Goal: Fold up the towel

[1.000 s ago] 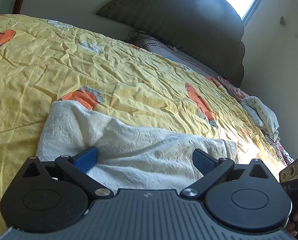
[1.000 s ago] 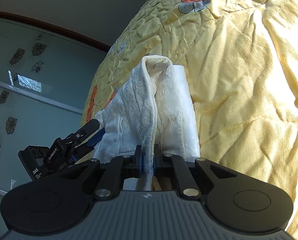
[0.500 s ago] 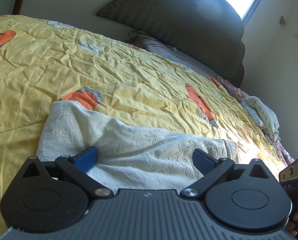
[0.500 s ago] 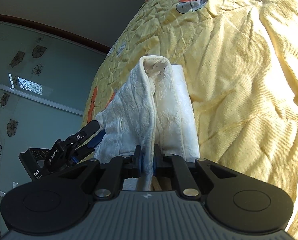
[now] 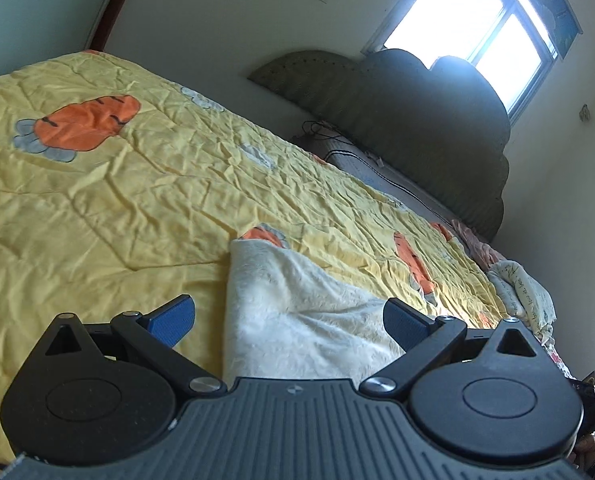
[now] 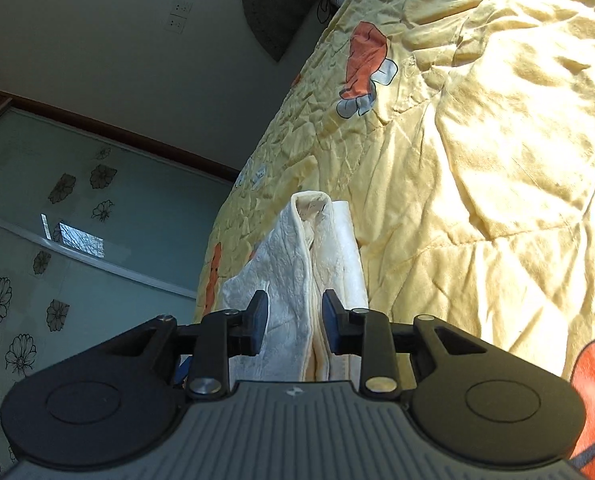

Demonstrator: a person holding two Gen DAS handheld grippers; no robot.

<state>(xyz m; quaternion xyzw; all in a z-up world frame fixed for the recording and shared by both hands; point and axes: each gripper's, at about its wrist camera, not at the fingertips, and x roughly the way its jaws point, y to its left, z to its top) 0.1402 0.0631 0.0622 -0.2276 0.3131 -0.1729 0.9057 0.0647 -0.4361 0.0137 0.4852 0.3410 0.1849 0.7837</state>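
A white textured towel lies folded on the yellow carrot-print quilt. In the left wrist view its near end sits between the spread fingers, closer to the right one. My left gripper is wide open and touches nothing. In the right wrist view the towel runs away as a long narrow fold with a raised ridge. My right gripper straddles its near end. The jaws are opening, and the blue pads stand apart from the cloth.
A dark padded headboard and a bright window are at the far end. Bundled clothes lie at the bed's right edge. Flower-patterned sliding doors stand beyond the bed's far side. Open quilt spreads right of the towel.
The right jaws, shut on the towel's fold before, have let it go and spread. Both grippers have drawn back; in the left view the towel has shifted toward the right finger.
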